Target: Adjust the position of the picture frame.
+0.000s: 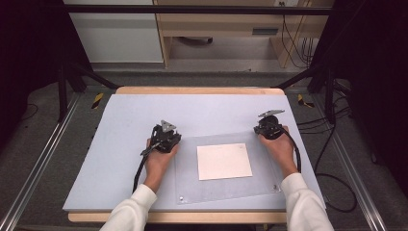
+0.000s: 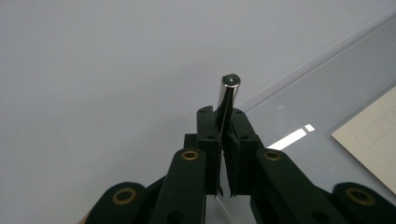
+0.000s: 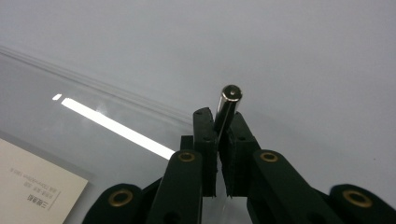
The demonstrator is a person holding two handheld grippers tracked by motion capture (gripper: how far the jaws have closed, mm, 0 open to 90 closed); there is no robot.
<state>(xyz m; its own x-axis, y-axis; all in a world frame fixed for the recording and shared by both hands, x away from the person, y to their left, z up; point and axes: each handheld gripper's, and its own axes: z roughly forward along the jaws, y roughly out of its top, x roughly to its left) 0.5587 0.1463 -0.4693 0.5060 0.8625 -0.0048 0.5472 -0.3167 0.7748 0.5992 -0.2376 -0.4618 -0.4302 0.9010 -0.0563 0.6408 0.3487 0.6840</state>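
A clear plastic plate lies on the pale blue table over a white sheet of paper. At the plate's far left corner my left gripper is shut on a short, shiny metal peg; in the left gripper view the jaws clamp its lower part. At the far right corner my right gripper is shut on a similar peg, seen between the tips. The plate's edge and the paper show beside the jaws.
Small fittings sit at the plate's near corners. A wooden rim borders the table. Black frame posts stand at both sides, and cables lie on the floor at the right.
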